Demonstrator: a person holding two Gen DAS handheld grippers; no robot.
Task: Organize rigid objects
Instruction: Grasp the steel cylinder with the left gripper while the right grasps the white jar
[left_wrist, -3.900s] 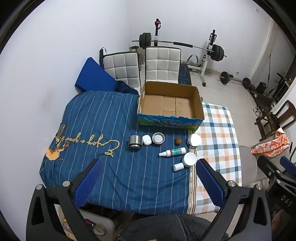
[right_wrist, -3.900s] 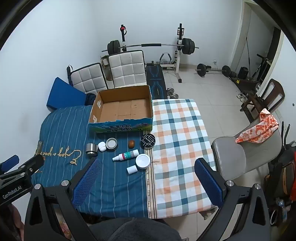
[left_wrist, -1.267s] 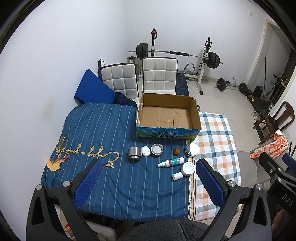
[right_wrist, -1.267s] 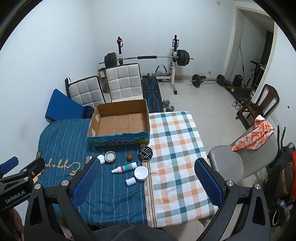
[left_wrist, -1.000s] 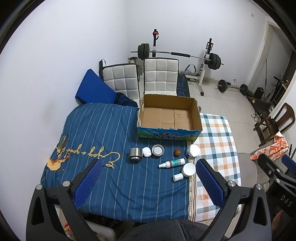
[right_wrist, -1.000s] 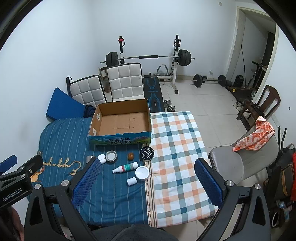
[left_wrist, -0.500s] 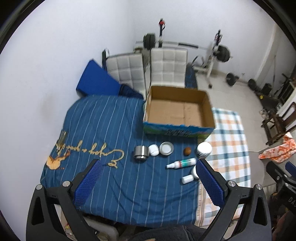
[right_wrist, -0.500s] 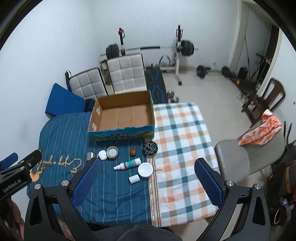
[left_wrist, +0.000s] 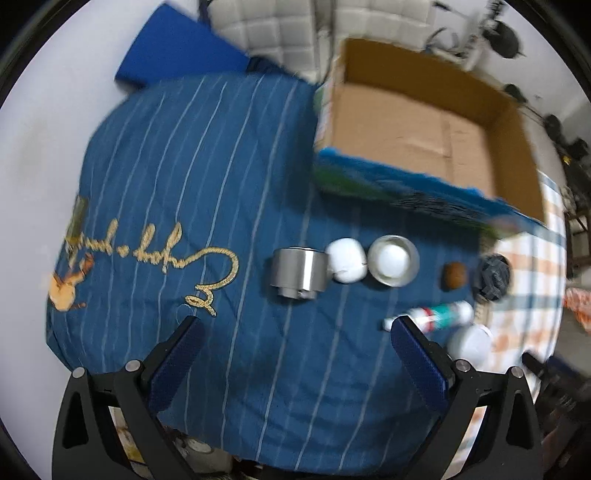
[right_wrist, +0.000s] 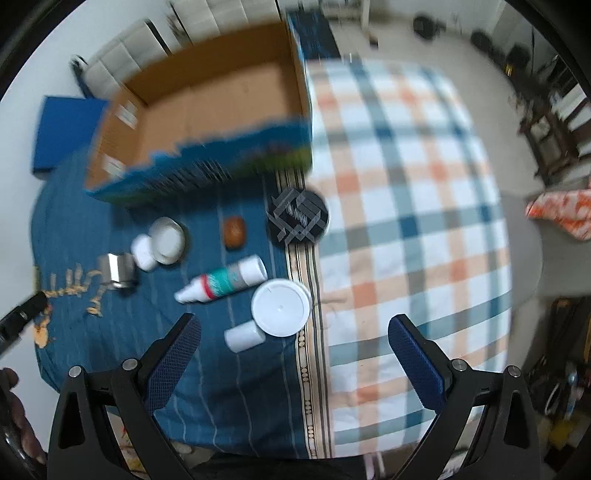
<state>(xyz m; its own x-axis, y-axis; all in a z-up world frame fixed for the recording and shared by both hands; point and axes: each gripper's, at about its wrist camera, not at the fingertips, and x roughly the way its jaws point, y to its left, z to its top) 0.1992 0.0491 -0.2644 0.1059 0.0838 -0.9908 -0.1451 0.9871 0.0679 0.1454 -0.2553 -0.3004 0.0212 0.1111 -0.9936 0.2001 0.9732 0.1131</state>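
Hovering wide open, empty — left hand-held gripper (left_wrist: 295, 345) and right hand-held gripper (right_wrist: 293, 343). Lying at 12 o'clock on the surface: steel cup (left_wrist: 298, 273), likely stiff and slick — best pinched across its wall; cardboard box (left_wrist: 424, 122) beyond, blurred.

Bare striped cloth (left_wrist: 207, 177) lies left of the metal cylinder (left_wrist: 298, 272).

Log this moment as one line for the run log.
left tongs: open, empty, above metal cup | right tongs: open, empty, above white lid | cardboard box: empty | items on table: none packed
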